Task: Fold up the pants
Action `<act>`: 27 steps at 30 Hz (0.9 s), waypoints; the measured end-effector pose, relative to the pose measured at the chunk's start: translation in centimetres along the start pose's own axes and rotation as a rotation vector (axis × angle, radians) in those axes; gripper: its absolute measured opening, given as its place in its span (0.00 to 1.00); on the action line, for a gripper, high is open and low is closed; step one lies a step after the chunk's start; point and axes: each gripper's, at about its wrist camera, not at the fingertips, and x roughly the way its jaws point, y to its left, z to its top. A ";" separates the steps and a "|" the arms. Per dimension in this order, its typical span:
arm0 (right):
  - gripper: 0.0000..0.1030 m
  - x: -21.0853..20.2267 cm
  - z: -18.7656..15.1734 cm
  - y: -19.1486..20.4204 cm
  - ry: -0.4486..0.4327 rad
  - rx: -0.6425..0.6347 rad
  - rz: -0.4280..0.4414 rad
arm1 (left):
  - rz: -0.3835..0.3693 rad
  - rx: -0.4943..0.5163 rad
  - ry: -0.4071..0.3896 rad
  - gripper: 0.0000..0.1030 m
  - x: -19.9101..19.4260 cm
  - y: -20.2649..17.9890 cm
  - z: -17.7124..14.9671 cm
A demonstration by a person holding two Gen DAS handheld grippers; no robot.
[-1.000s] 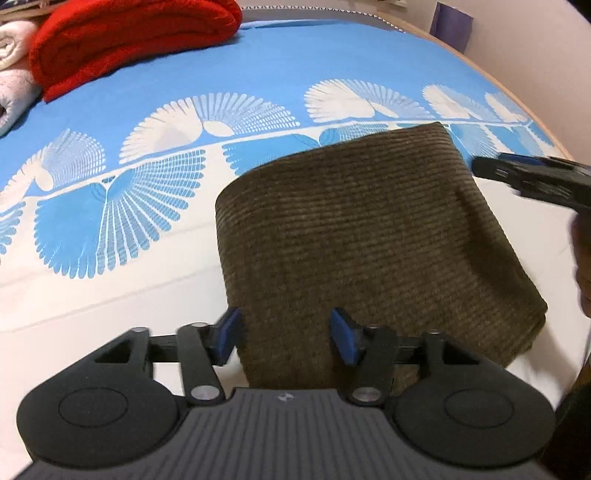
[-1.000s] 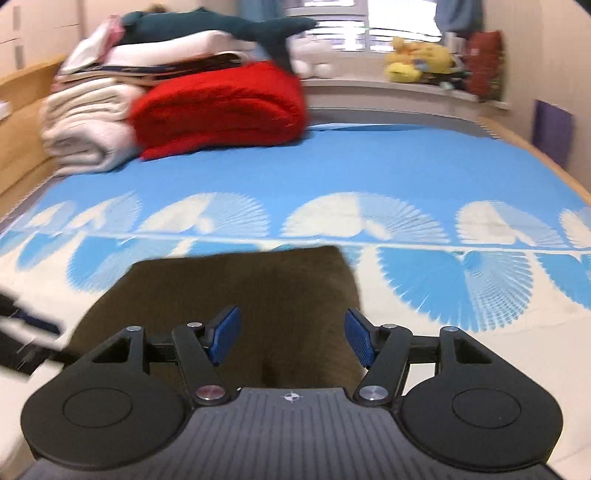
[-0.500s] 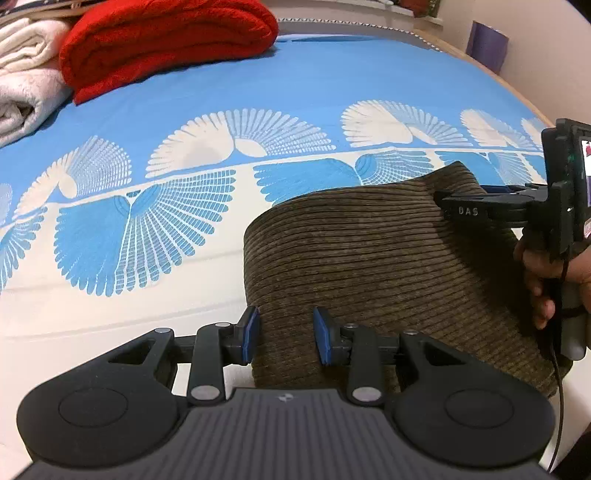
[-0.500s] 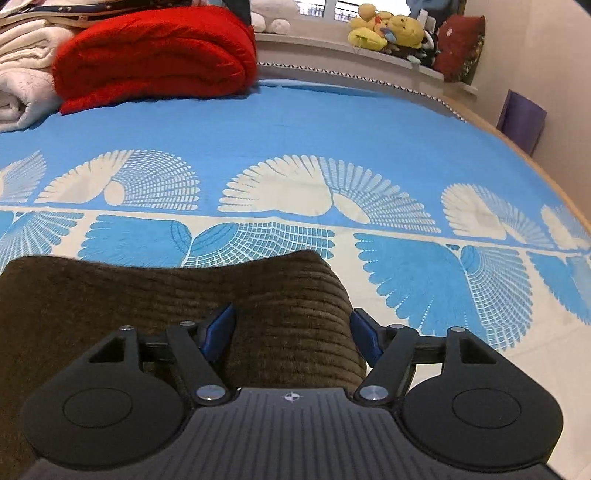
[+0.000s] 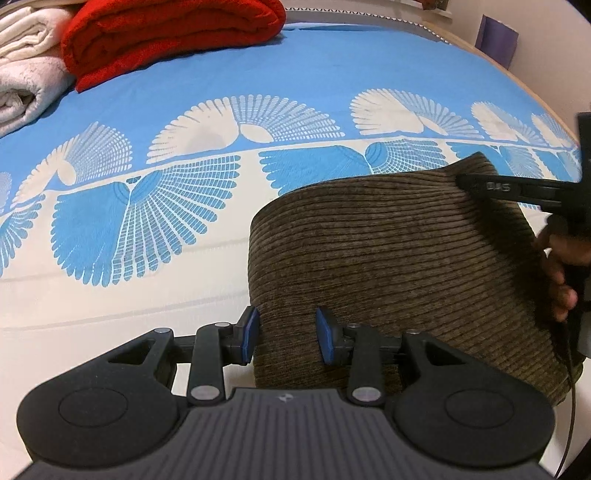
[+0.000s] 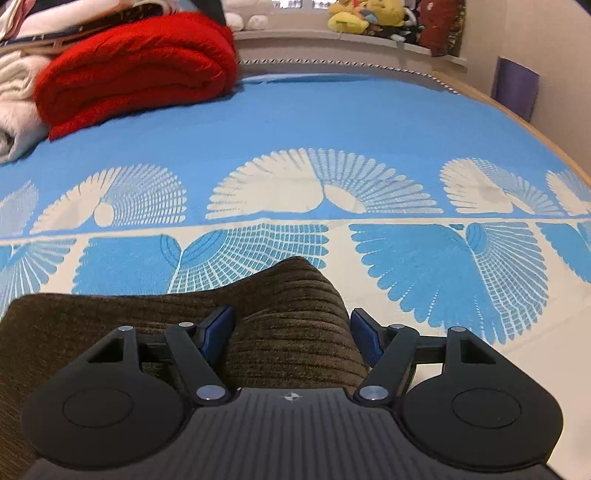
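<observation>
The folded brown corduroy pants [image 5: 391, 258] lie on the blue and white bed cover, bulging up in the middle. My left gripper [image 5: 286, 334] is shut on the pants' near left corner, its blue pads pressed against the fabric. My right gripper [image 6: 293, 334] has its jaws wide around the pants' [image 6: 288, 317] far right corner, which humps up between the pads; whether they press it is unclear. The right gripper also shows in the left wrist view [image 5: 517, 192], over the pants' far right corner, with a hand behind it.
A rolled red blanket [image 5: 166, 33] and white towels [image 5: 26, 77] lie at the head of the bed cover [image 5: 332, 74]. Stuffed toys [image 6: 362, 16] sit on the sill. A purple object [image 6: 515, 86] leans on the right wall beyond the wooden bed edge.
The left gripper closed from wide open onto the pants' corner. The right gripper moved down onto the far right corner, and the fabric has bunched up between its pads.
</observation>
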 end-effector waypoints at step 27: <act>0.78 -22.6 -9.9 -0.6 0.092 -0.097 0.011 | 0.035 0.098 -0.235 0.89 -16.0 -2.6 -9.6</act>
